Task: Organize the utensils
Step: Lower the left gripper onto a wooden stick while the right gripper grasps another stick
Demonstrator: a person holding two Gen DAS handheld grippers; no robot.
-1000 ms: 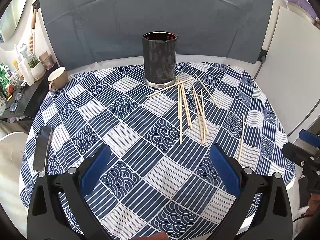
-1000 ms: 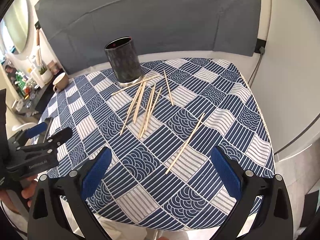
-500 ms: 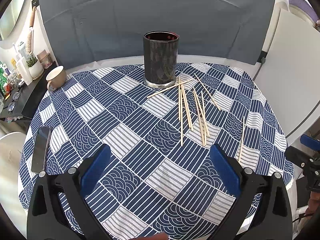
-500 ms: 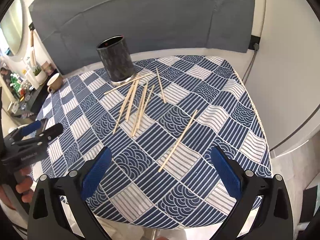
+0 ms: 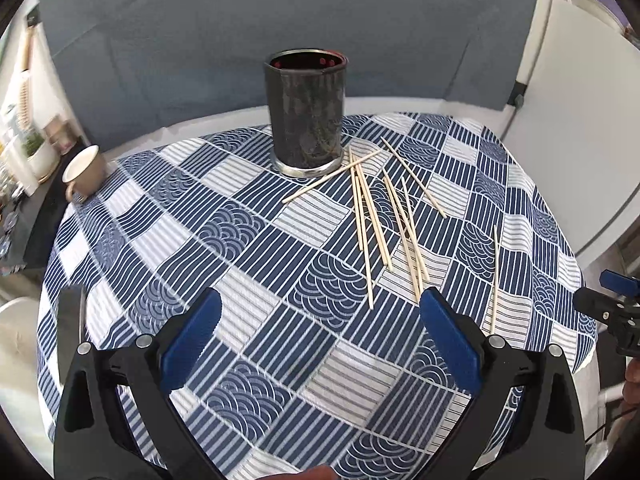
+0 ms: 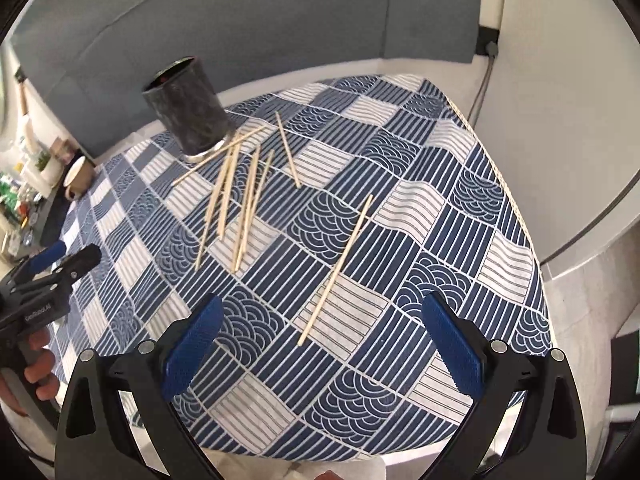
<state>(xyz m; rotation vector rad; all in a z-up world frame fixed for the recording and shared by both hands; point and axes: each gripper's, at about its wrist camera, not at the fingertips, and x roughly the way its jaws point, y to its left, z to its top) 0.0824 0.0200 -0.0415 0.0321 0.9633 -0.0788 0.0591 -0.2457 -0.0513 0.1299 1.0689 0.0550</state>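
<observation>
Both grippers hover w/ jaws wide, empty: left gripper (image 5: 320,334), right gripper (image 6: 320,338). Wooden chopsticks (image 5: 374,216) lie scattered on patterned tablecloth (image 5: 240,264), just right of dark holder (image 5: 306,114) at far side; one stray chopstick (image 6: 338,266) near right gripper.

A cloth-covered worktop (image 5: 248,240) carries everything. The holder (image 5: 306,116) stands upright near the far edge, about midway along it. Just right of its base lies a loose cluster of sticks (image 5: 380,216), most running from the far edge towards the near one, several overlapping; one stick (image 5: 332,176) lies crosswise, its middle touching or nearly touching the holder's base (which of the two cannot be told). A single stick (image 6: 336,268) lies apart from the cluster, nearer the right edge and the near edge. At the far left corner sits a cup (image 5: 84,170), with a side shelf of small items (image 5: 28,152) behind it. A flat object (image 5: 70,320) lies at the left edge, near the front.
</observation>
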